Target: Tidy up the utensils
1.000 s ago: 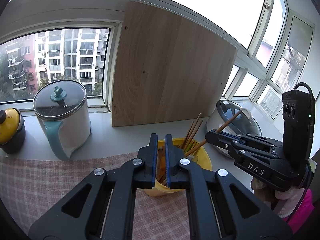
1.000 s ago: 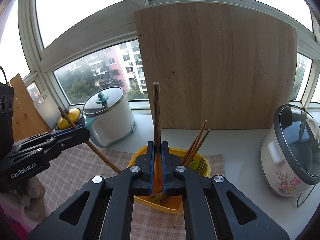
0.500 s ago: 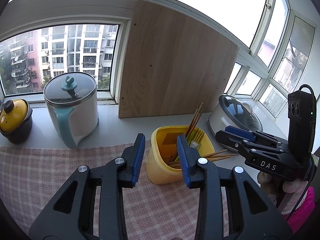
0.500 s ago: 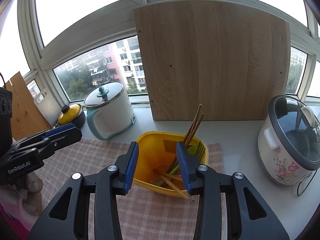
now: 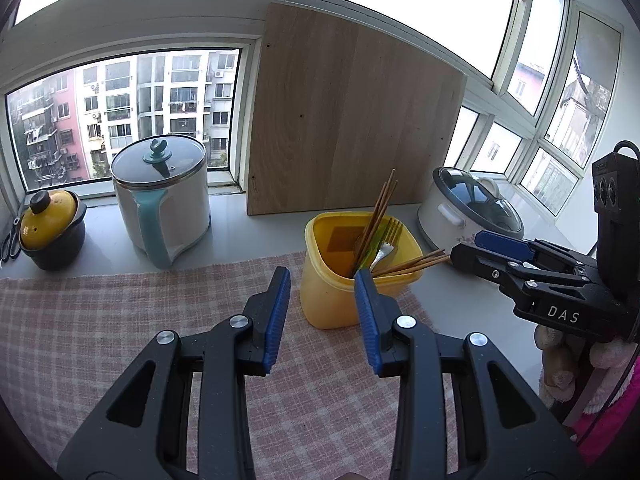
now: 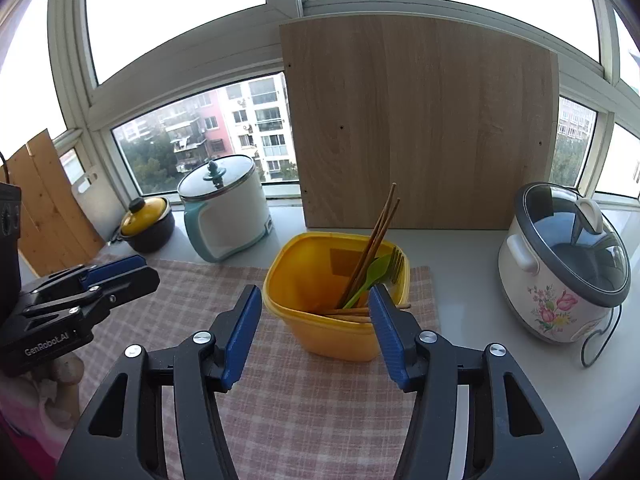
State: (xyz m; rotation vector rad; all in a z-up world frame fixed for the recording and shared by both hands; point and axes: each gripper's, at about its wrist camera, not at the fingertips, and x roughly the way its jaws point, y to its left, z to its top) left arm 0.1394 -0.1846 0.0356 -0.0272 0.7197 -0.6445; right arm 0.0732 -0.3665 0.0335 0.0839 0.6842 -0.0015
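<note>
Left wrist view: the left gripper (image 5: 322, 280) hangs over the checked cloth (image 5: 100, 332), jaws parted and empty. Just beyond it the yellow tub (image 5: 340, 300) stands on the cloth, holding chopsticks (image 5: 378, 216) and a fork (image 5: 390, 230); more chopsticks lie across its rim toward the right gripper (image 5: 466, 250).

Right wrist view: the right gripper (image 6: 314, 296) has its jaws opening, nothing between them. The tub (image 6: 328, 328) sits just ahead, with a green spoon (image 6: 370, 272) inside

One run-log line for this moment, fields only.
left gripper: open, empty | right gripper: opening, empty | chopsticks, fork, green spoon: in yellow container
</note>
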